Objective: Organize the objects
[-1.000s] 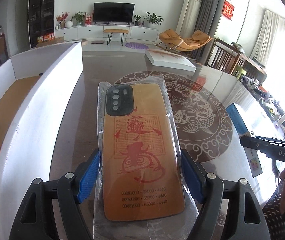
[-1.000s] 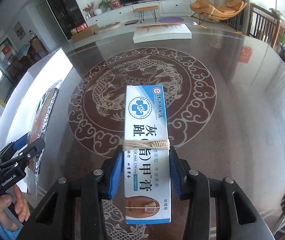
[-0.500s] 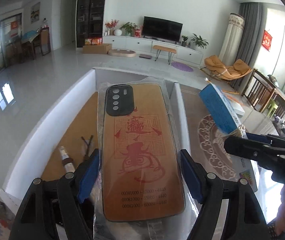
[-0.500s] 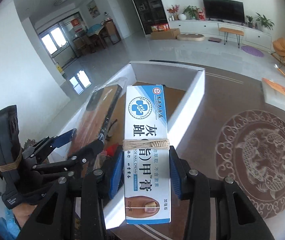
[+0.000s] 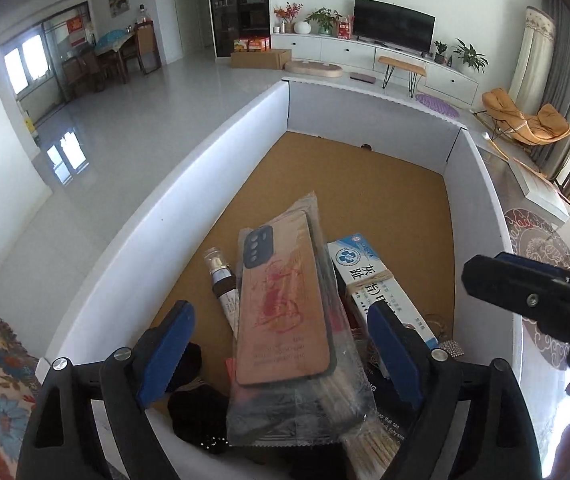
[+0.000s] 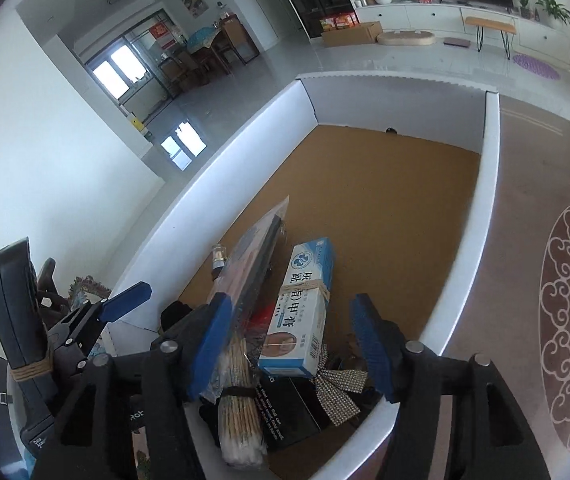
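Showing only rightward: bow beside cream box.

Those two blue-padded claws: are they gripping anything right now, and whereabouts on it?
Nothing. Both the left gripper and right gripper stand open; the wrapped phone case and cream box lie loose in the white box.

Phone case in clear sleeve covers most of the pile beneath it; black item under its near end unidentifiable. Small bottle: lower part hidden by the sleeve, label too small to read. Nail cream box: near end blocked by the blue pad in left wrist view. Black card under the box: print only partly legible. Stick bundle: upper part hidden behind the sleeve. Right gripper body cut off by the frame bottom.
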The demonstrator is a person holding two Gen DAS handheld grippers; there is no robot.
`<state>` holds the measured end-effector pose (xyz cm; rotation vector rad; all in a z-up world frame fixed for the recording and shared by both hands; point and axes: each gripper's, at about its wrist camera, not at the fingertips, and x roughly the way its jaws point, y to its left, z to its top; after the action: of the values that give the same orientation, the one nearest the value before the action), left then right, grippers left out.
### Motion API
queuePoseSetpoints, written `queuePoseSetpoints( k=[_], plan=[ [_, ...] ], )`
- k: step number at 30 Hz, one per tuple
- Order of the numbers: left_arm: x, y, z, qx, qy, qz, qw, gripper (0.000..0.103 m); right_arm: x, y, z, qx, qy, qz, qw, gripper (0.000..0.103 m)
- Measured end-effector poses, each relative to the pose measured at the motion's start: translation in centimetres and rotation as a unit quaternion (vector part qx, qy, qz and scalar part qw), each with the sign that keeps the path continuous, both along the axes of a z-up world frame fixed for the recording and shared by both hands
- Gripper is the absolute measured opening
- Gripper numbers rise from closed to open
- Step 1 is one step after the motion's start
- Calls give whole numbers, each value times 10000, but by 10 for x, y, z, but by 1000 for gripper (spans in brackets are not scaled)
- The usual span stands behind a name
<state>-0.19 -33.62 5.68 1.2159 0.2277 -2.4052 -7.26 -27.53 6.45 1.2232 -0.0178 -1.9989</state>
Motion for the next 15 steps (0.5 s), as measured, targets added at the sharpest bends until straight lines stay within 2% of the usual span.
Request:
queuePoseSetpoints(
  k=[2, 4, 6, 10, 15],
  plan=[
    [2, 11, 7, -393, -61, 151, 9991, 88, 5, 11, 15, 142, 273, -149, 9994, 86],
    [6, 18, 15, -642, -117, 321, 9974, 92, 9, 21, 28, 416, 526, -285, 9973, 93],
    [14, 17, 20, -590, -67, 439, 9973, 99, 14, 29, 35, 695, 686, -336, 9947, 94],
    [31, 22, 25, -74, -105, 463, 9988, 100, 20, 42, 36, 1139, 729, -328, 9903, 94],
    [42, 22, 32, -133, -104, 605, 9980, 100, 25, 41, 31, 1341, 636, -252, 9886, 94]
  ],
)
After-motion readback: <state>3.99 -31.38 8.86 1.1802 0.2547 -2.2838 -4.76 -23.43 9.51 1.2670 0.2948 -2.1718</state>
